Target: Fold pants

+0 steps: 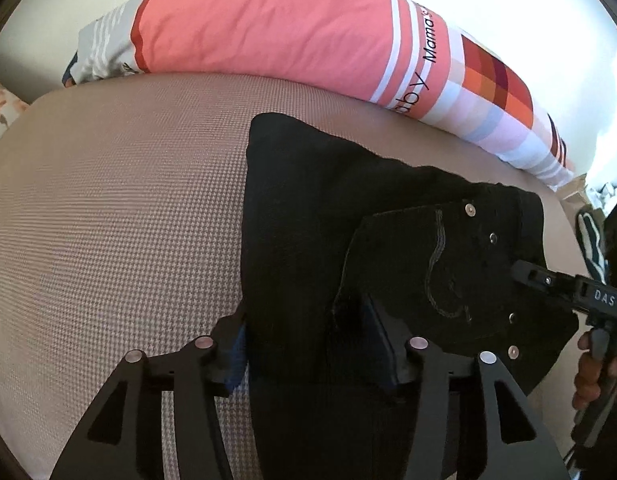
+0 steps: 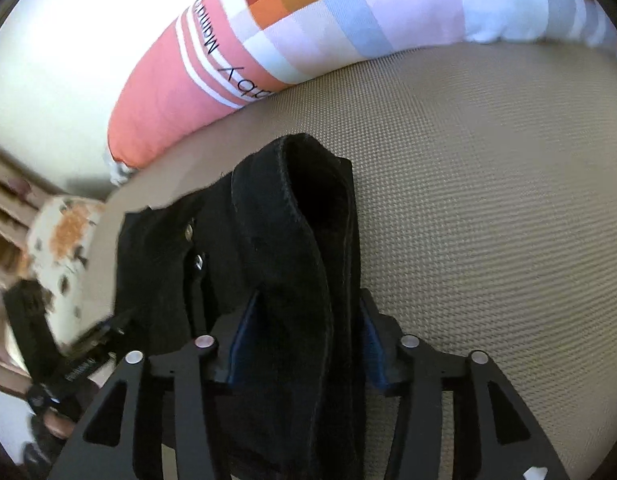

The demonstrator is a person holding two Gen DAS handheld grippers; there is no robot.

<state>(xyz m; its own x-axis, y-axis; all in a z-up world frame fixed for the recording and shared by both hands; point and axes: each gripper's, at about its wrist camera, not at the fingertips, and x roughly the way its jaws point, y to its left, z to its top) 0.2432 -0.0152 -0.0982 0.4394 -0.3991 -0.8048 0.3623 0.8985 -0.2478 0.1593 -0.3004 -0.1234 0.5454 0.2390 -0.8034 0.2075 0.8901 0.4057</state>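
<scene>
Black pants (image 1: 348, 216): near end cut off by bottom edge, both views. Pillow (image 2: 348, 40) lettering partly hidden behind bed (image 2: 488, 200). Floral cushion (image 2: 64, 236) blurred. Hand (image 1: 588, 372) cropped at right edge.

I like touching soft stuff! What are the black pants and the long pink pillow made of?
The black pants look like denim: thick matte cloth with metal rivets and pocket stitching. The long pink pillow looks like smooth printed cotton with soft wrinkles, though I can't be sure.

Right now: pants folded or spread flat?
Folded: the black pants lie in stacked layers on the bed, a doubled edge standing up in the right wrist view.
</scene>
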